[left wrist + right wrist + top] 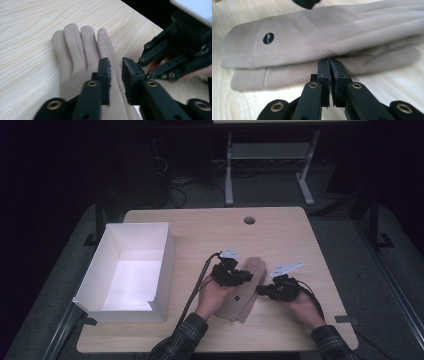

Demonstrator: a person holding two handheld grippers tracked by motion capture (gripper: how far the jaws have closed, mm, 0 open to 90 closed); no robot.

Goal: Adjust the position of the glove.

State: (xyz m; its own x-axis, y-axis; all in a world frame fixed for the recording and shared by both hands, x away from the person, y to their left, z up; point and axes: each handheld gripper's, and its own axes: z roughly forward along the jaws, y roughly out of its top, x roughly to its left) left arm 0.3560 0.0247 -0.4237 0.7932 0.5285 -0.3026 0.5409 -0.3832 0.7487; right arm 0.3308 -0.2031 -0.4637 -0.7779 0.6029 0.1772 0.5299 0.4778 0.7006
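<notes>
At the centre of the high view, a pair of beige gloves (249,287) lies stacked on the light wooden tabletop (280,235), running from the middle of the frame down toward the lower centre. The left gripper (243,277) sits over the gloves from the left side, and the right gripper (260,290) meets them from the right, each carried by a hand in a plaid sleeve (182,337) entering from the bottom edge. A white open box (162,265) stands on the tabletop at the left of the frame, well apart from the gloves, and a small round hole (249,220) shows near the upper centre of the tabletop.

In the left gripper view, the left gripper (115,72) hovers above the upper glove (82,55), whose 4 fingers spread toward the upper left of the frame. Its jaws stand a narrow gap apart with nothing between them. The right gripper (143,63) shows at the right of this frame, close beside.

In the right gripper view, the 2 gloves (324,45) lie one atop the other across the upper half (a small black round logo (268,38) marks the cuff of the upper one at upper left). The right gripper (330,66) has its jaws pressed together at the edge of the lower glove; whether any fabric is pinched between them I cannot tell.
</notes>
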